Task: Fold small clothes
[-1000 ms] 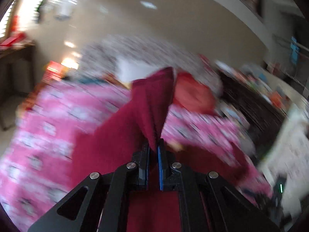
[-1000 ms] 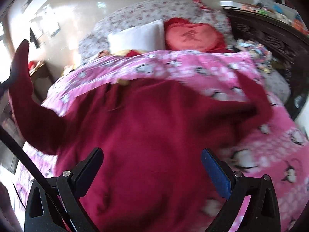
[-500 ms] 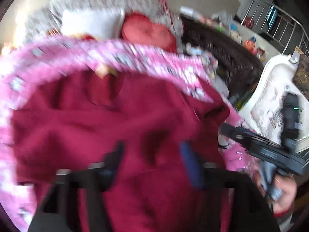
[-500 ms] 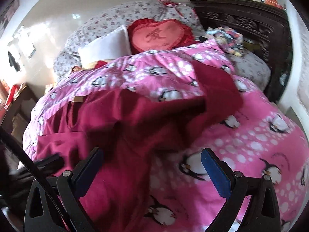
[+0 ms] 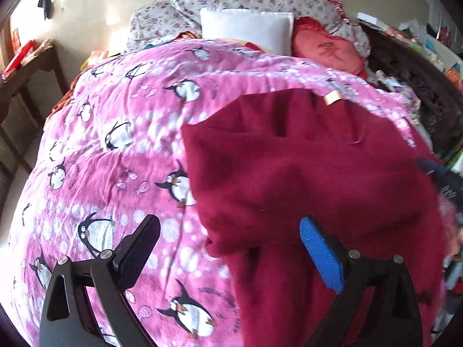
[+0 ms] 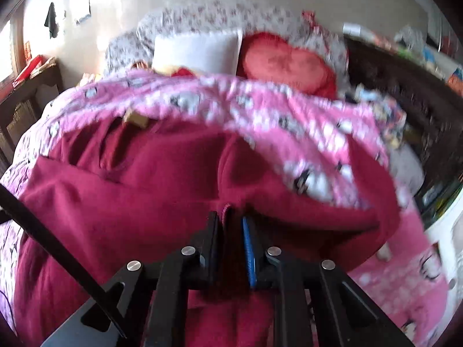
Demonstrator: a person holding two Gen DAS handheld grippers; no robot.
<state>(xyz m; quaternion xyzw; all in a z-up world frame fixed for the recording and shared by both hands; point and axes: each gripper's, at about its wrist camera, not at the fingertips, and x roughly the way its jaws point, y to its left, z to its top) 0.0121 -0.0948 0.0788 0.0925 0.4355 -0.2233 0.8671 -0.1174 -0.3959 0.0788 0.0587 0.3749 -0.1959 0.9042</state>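
The red garment (image 5: 303, 173) lies on the pink blanket (image 5: 115, 144) on the bed. The left gripper (image 5: 228, 248) fingers gape wide, holding nothing. The right gripper (image 6: 230, 231) fingers pinch a garment fold.

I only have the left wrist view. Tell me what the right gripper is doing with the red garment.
Observer: The right gripper is shut on a bunched edge of the red garment; the jaws stand almost together with cloth between them.
Operator: Report what lies just right of that grip.
Observer: A long band of the garment runs to the right over the pink penguin blanket.
Operator: Give me the left gripper too.
Observer: The left gripper is open and holds nothing; one finger is over the blanket, the other over the garment.
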